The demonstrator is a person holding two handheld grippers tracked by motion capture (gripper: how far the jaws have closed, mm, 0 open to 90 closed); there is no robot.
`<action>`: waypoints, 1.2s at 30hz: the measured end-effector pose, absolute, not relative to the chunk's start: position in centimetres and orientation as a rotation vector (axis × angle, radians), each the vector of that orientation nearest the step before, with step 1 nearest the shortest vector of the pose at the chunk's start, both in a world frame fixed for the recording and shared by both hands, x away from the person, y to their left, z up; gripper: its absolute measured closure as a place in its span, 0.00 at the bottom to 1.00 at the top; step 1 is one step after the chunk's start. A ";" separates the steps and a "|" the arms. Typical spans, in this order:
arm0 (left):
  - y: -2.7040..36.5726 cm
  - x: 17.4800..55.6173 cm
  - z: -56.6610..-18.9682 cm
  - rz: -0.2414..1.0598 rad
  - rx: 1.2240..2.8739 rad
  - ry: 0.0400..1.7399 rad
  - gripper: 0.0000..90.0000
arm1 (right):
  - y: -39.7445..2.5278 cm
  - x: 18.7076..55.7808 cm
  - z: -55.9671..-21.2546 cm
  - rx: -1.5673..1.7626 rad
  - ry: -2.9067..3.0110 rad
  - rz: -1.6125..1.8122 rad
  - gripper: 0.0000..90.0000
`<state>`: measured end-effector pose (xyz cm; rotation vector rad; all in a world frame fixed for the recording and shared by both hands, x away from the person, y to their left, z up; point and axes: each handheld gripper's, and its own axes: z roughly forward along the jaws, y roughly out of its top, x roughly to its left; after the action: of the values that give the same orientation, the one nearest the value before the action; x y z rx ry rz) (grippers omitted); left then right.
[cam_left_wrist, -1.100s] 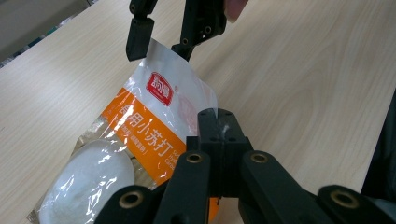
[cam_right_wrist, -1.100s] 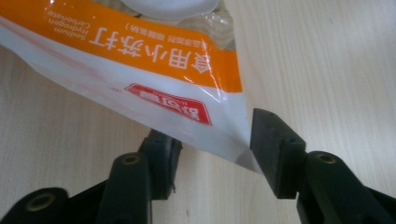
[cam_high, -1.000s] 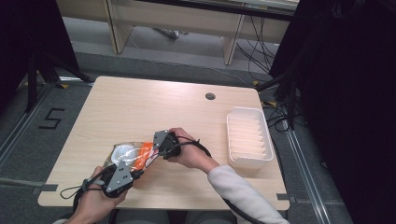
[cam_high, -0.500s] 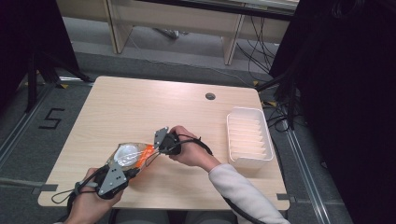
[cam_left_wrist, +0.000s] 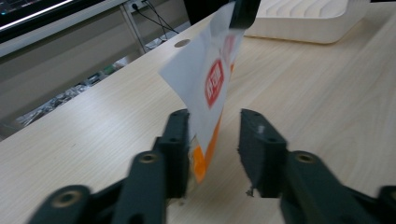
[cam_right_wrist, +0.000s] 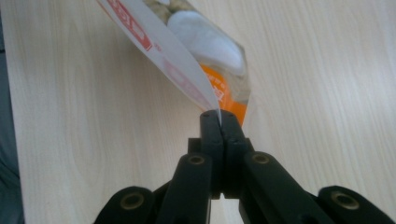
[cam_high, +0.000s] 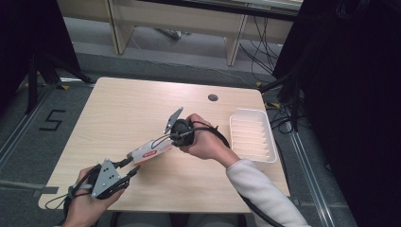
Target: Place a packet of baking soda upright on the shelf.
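A white and orange snack packet (cam_high: 150, 152) with a red label hangs slanted above the table, stretched between both hands. My right gripper (cam_high: 163, 140) is shut on its upper edge; in the right gripper view the jaws (cam_right_wrist: 218, 116) pinch the thin seam of the packet (cam_right_wrist: 196, 42). My left gripper (cam_high: 133, 168) stands open near the table's front left. In the left gripper view the lower end of the packet (cam_left_wrist: 210, 79) sits between the spread jaws (cam_left_wrist: 215, 140) and rests against the left one.
A white ribbed tray (cam_high: 252, 135) lies at the table's right side, also seen as the tray (cam_left_wrist: 303, 18) behind the packet. A round cable hole (cam_high: 213, 97) is in the far part of the wooden table (cam_high: 118, 109). Cables and desk legs stand beyond.
My right gripper has risen and moved right with the packet, which has turned from lying flat to edge-on. The left gripper has drawn back toward the front left edge.
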<state>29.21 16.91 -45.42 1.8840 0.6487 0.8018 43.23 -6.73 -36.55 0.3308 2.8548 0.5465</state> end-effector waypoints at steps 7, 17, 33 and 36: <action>17.1 29.7 -45.9 0.782 1.894 0.678 0.54 | -7.8 43.9 -34.6 0.366 2.867 0.589 1.00; 17.0 29.9 -46.2 0.757 1.914 0.682 0.53 | -9.7 44.7 -32.0 0.582 2.835 0.603 1.00; 16.8 30.0 -46.4 0.744 1.919 0.682 0.54 | -12.1 45.5 -30.4 0.679 2.854 0.581 1.00; 16.8 30.0 -46.4 0.746 1.924 0.675 0.54 | -12.4 45.8 -30.1 0.698 2.869 0.593 1.00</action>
<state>29.98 16.82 -46.41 1.9242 0.6748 0.7461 45.75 -12.40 -30.10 0.6977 2.8691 0.5926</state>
